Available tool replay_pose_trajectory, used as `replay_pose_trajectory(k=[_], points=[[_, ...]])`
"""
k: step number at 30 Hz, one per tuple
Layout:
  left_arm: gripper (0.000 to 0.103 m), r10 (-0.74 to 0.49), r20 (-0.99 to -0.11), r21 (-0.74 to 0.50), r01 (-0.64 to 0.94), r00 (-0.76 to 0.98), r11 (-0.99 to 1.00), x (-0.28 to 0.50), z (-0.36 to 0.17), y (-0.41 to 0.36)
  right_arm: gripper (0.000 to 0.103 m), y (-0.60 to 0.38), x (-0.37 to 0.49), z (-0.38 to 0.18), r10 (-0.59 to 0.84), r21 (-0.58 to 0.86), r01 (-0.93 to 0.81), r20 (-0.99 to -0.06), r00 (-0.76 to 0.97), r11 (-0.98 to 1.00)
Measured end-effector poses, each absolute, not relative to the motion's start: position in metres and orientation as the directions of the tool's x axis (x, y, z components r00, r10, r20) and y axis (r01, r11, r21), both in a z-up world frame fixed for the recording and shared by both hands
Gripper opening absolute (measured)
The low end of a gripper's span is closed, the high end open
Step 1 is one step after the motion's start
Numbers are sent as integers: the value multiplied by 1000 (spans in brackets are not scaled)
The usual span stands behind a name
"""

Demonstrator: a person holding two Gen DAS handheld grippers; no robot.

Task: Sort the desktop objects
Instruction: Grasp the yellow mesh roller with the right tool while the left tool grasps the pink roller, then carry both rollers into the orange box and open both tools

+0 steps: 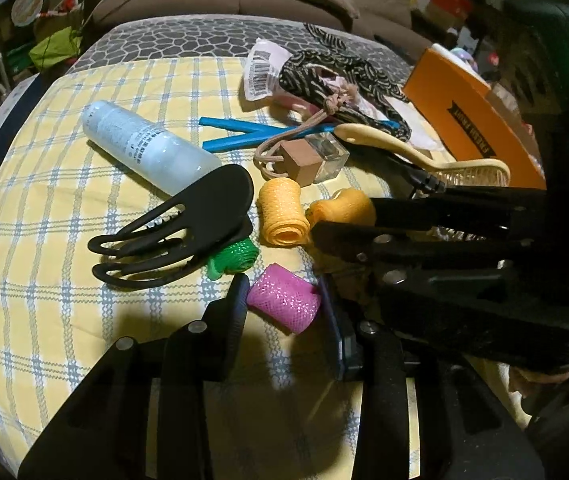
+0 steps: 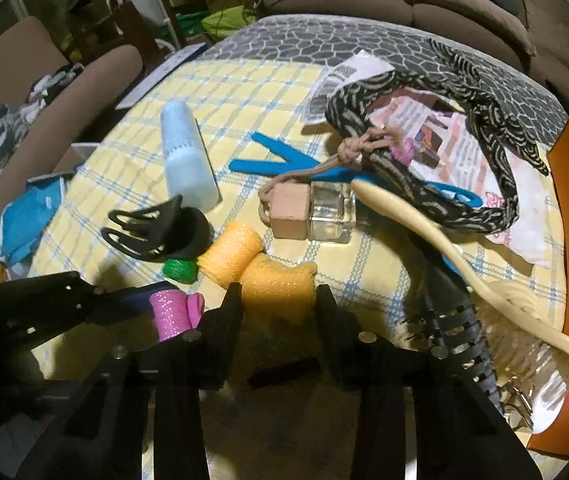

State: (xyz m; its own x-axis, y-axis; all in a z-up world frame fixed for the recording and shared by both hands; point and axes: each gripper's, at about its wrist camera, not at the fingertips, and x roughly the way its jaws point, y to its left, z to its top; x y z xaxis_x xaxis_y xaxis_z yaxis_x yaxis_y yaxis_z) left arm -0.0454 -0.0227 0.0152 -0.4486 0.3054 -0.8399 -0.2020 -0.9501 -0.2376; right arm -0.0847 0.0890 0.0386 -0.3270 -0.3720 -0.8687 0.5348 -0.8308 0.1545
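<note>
A pink mesh hair roller (image 1: 284,298) lies on the yellow checked cloth (image 1: 64,200) with my left gripper (image 1: 284,292) shut on it, a pad against each side. The right wrist view shows that roller (image 2: 172,312) at the lower left. An orange roller (image 2: 278,284) sits squashed between the pads of my right gripper (image 2: 278,296), which is shut on it. In the left wrist view the right gripper (image 1: 344,220) reaches in from the right. A second orange roller (image 1: 282,212) and a green roller (image 1: 236,260) lie loose nearby.
A black claw clip (image 1: 172,232) lies left of the rollers, with a pale bottle (image 1: 148,146) behind it. Further back are blue tongs (image 1: 252,134), a small glass bottle (image 1: 312,158), a cream brush (image 1: 424,156) and a patterned headband (image 1: 344,76). An orange box (image 1: 472,116) stands at the right.
</note>
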Motion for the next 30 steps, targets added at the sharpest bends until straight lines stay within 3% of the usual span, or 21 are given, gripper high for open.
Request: replay_pose_trajectory(k=[10,30], points=[[33,371,-780,-312,-200,-503,-929,-43,46,-27,37,118,-77,85,-448,208,512,-797,-405,-833],[33,433,-701,-321,-291,-567,-901,-40,105,37,37,199,-58,141,-346,66,439,-725,-596,-896]])
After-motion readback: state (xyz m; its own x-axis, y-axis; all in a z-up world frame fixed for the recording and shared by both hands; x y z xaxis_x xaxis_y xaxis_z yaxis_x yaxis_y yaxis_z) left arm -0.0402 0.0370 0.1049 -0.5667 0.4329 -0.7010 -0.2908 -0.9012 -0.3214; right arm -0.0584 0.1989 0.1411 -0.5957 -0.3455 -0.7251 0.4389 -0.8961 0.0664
